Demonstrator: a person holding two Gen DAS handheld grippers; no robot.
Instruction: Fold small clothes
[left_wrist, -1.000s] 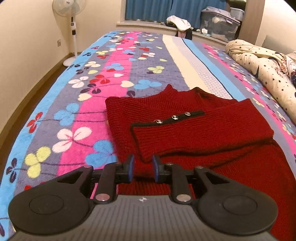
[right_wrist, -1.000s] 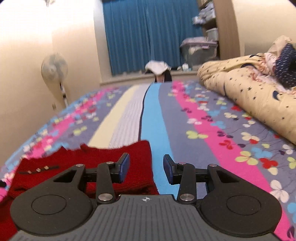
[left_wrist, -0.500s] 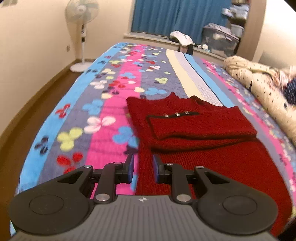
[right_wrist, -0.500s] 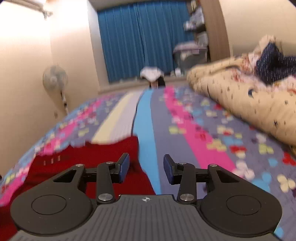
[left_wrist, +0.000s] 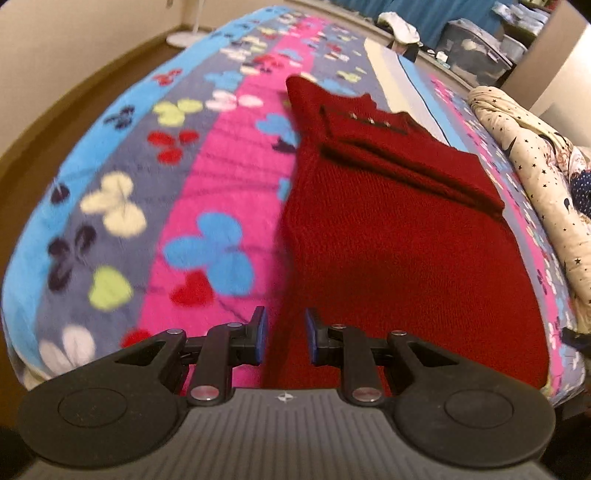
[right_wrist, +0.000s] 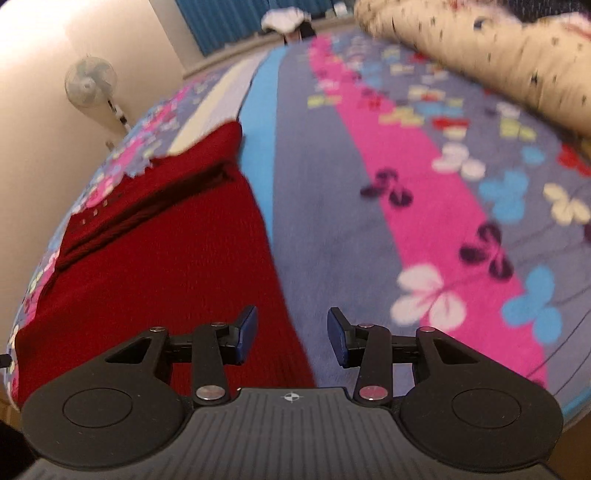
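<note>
The left hand-held gripper (left_wrist: 283, 334) is being held low over the near end of the bed, its blue-padded fingers (left_wrist: 259, 334) spread a little way apart with nothing pinched between them. The left edge of the red knitted sweater (left_wrist: 388, 236) is being framed in that gap, near its hem; whether the pads are touching the knit cannot be told.

The right hand-held gripper (right_wrist: 291, 341) is being held likewise over the near end of the bed, its jaws spread wider and nothing being gripped. The sweater's right edge (right_wrist: 155, 266) is being seen running between its fingers, the left finger (right_wrist: 245, 332) over red knit and the right finger over the blanket.

The sweater is being shown lying flat on the striped floral blanket (left_wrist: 207, 184), hem toward the cameras and neck away. One sleeve (left_wrist: 410, 166) is being seen folded across the chest, and a dark band carrying small metal buttons (left_wrist: 369, 121) is lying near the neck.

Outward, a cream star-printed duvet (left_wrist: 532, 177) is being seen bunched along the right side of the bed. A standing fan (right_wrist: 90, 83) is being seen against the pale wall on the left. Blue curtains (right_wrist: 229, 22) are hanging beyond the far end of the bed, with a white bundle (right_wrist: 288, 16) in front of them and a lidded plastic storage box (left_wrist: 476, 55) to the right. Much of the right wrist view is blurred.
</note>
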